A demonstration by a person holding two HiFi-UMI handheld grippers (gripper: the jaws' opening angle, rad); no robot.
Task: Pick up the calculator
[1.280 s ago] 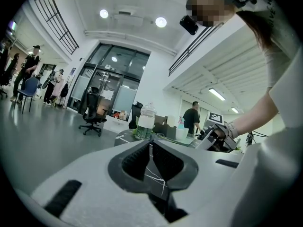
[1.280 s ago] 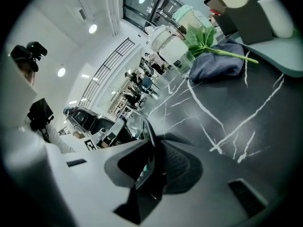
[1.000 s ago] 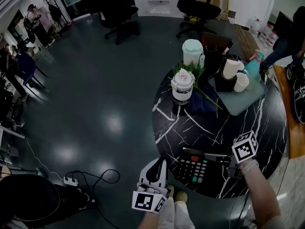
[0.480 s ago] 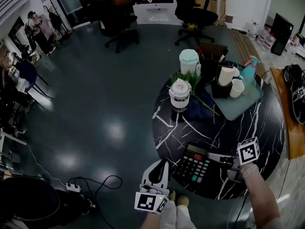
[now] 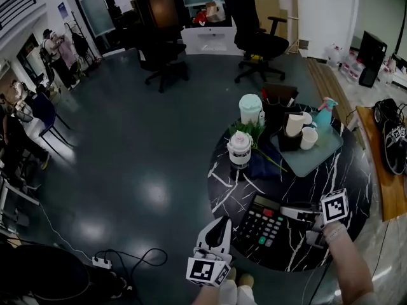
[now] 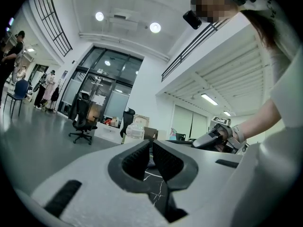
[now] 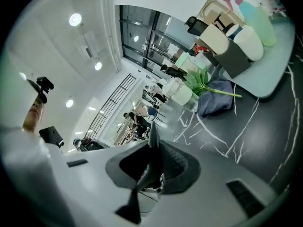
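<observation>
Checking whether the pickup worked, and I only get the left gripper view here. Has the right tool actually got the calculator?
Observer: Yes. In the right gripper view the right tool is shut on the calculator, which shows edge-on between its jaws.
Operator: Which side is it holding?
Observer: The head view shows it on the right-hand edge, keys facing up, display end toward the middle of the table.
Operator: Anything crowding it?
Observer: No. The tray with the cups sits farther back, apart from it.
</observation>
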